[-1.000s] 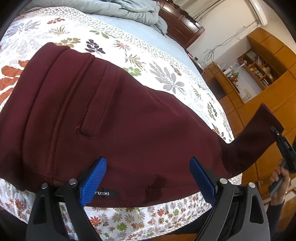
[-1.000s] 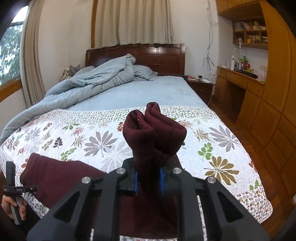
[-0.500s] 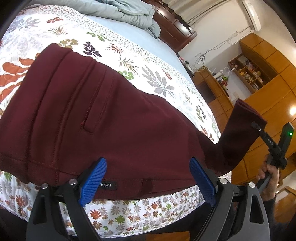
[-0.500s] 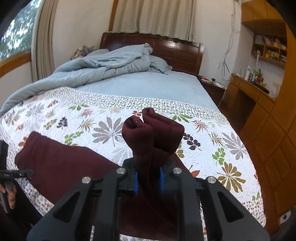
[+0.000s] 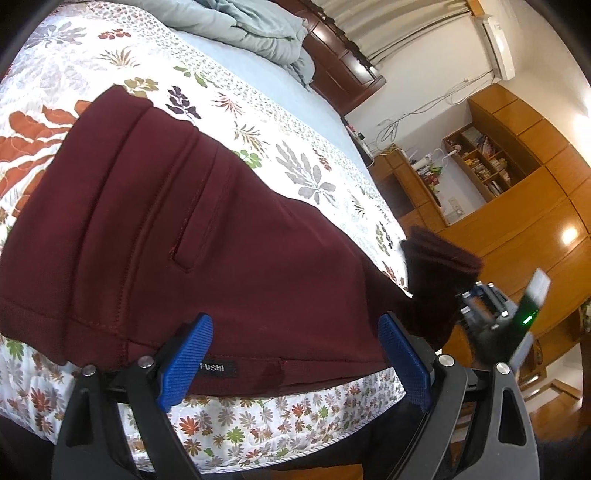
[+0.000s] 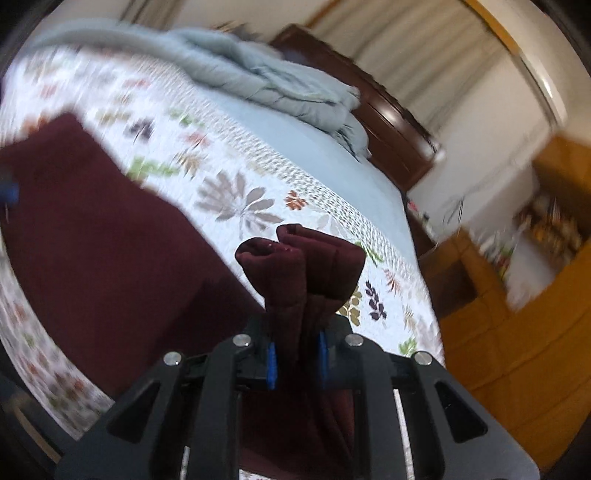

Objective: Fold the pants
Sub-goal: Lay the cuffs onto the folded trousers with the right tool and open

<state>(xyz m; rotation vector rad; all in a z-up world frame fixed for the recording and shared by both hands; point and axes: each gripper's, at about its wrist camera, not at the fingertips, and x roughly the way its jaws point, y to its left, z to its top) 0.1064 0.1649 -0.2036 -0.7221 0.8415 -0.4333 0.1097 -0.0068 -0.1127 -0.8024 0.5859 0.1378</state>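
Note:
Dark maroon pants (image 5: 192, 240) lie flat on the floral quilt (image 5: 258, 424) at the bed's near edge, waistband and a black label toward me. My left gripper (image 5: 295, 362) is open, its blue pads (image 5: 184, 362) either side of the waistband edge, gripping nothing. My right gripper (image 6: 295, 360) is shut on the bunched leg ends (image 6: 306, 266) and holds them lifted above the bed; it also shows in the left wrist view (image 5: 487, 306) at the right with the cuffs (image 5: 439, 258). The pants' body (image 6: 92, 236) spreads left in the right wrist view.
A rumpled pale blue duvet (image 5: 251, 29) lies at the head of the bed against a dark wooden headboard (image 5: 343, 74). Wooden cabinets and shelves (image 5: 517, 177) stand to the right of the bed. The right wrist view is motion-blurred.
My right gripper has swung the leg ends left toward the waistband and tilted; its view is now blurred. My left gripper has stayed open at the waistband.

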